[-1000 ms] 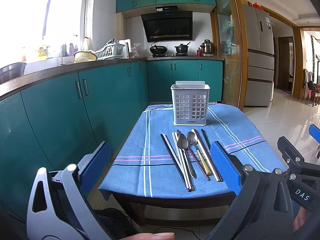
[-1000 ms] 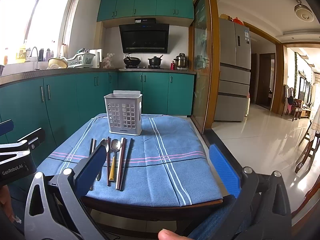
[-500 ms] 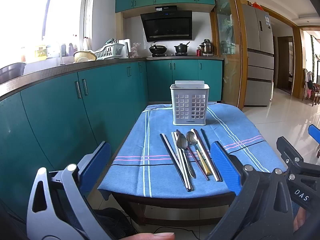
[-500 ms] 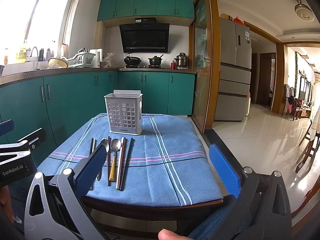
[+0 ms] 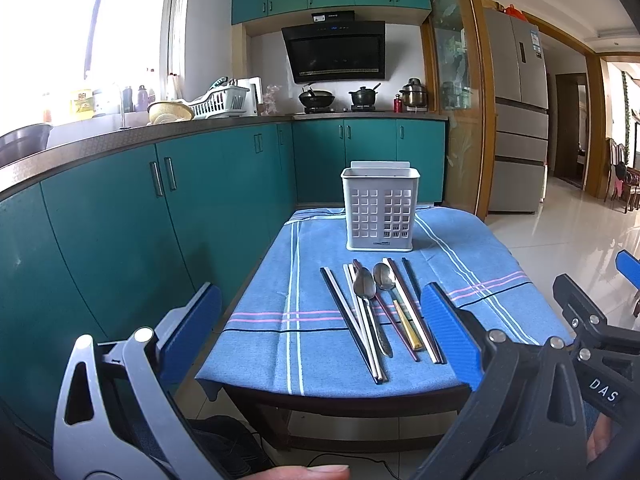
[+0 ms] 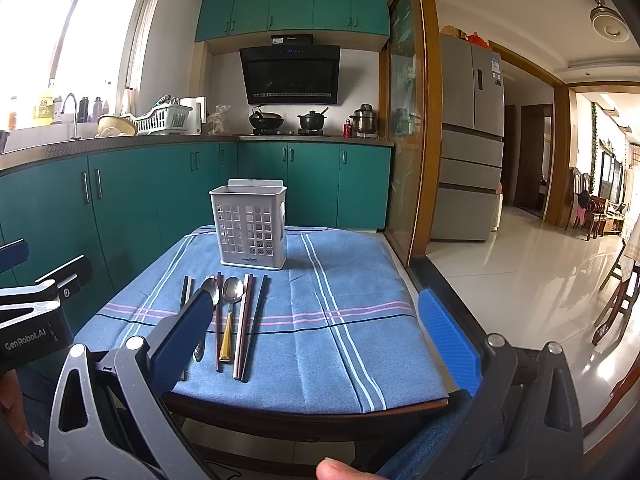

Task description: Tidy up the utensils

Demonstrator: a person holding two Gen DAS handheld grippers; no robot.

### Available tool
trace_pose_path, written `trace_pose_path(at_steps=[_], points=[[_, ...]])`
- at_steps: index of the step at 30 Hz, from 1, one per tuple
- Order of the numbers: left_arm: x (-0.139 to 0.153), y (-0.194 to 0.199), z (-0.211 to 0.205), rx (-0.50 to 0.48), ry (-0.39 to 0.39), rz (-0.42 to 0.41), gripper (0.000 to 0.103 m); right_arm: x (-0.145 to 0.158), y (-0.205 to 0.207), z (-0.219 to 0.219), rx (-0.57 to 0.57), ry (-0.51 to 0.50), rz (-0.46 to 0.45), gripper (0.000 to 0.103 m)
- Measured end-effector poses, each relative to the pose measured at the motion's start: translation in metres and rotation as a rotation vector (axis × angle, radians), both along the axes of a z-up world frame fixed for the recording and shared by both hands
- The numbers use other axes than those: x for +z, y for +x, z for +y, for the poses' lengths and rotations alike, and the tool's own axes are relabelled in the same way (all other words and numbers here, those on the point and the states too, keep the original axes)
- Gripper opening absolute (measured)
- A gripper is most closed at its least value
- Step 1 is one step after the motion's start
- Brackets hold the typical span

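Note:
A white perforated utensil holder (image 5: 380, 210) (image 6: 250, 226) stands upright at the far end of a small table with a blue striped cloth (image 5: 280, 332) (image 6: 340, 340). In front of it lie two spoons (image 5: 370, 302) (image 6: 232, 300) and several chopsticks (image 5: 344, 316) (image 6: 246, 328) side by side. My left gripper (image 5: 320, 336) is open, held off the table's near edge with nothing between its blue pads. My right gripper (image 6: 316, 344) is open too, near the same edge; its left pad hides part of one spoon.
Teal kitchen cabinets (image 5: 120, 220) run along the left, close to the table. A stove with pots (image 5: 340, 98) is at the back, a fridge (image 6: 472, 140) to the right. Tiled floor (image 6: 540, 280) opens to the right. A cable (image 5: 320, 460) lies under the table.
Both grippers have drifted only slightly; the table and utensils sit a touch lower in the right wrist view. Nothing has been taken hold of.

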State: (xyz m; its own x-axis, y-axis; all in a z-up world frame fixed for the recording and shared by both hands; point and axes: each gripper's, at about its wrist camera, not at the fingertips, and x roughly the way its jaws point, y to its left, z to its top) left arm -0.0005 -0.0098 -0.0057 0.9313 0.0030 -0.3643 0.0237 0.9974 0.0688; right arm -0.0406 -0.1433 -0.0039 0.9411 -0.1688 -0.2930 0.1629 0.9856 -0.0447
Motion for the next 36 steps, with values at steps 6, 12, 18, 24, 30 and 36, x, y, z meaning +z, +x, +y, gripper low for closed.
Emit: trace_pose_path(at_steps=[6,12,18,24,30,36], points=[[0.0,0.003,0.003,-0.005,-0.003,0.005,0.099,0.0,0.002,-0.001,0.0,0.001,0.002,0.1],[0.0,0.004,0.003,-0.005,-0.003,0.006,0.099,-0.001,0.002,-0.001,0.001,0.002,0.003,0.1],[-0.002,0.007,0.004,-0.003,-0.005,0.012,0.099,-0.003,0.005,-0.001,0.004,0.002,0.01,0.1],[-0.005,0.01,0.005,-0.005,-0.004,0.021,0.099,-0.006,0.007,-0.001,0.006,0.003,0.016,0.1],[-0.014,0.021,0.009,0.005,-0.001,0.054,0.099,-0.011,0.018,-0.006,-0.029,-0.03,0.054,0.1],[-0.035,0.055,0.032,0.055,-0.031,0.151,0.099,-0.045,0.063,-0.028,0.004,-0.058,0.295,0.095]])
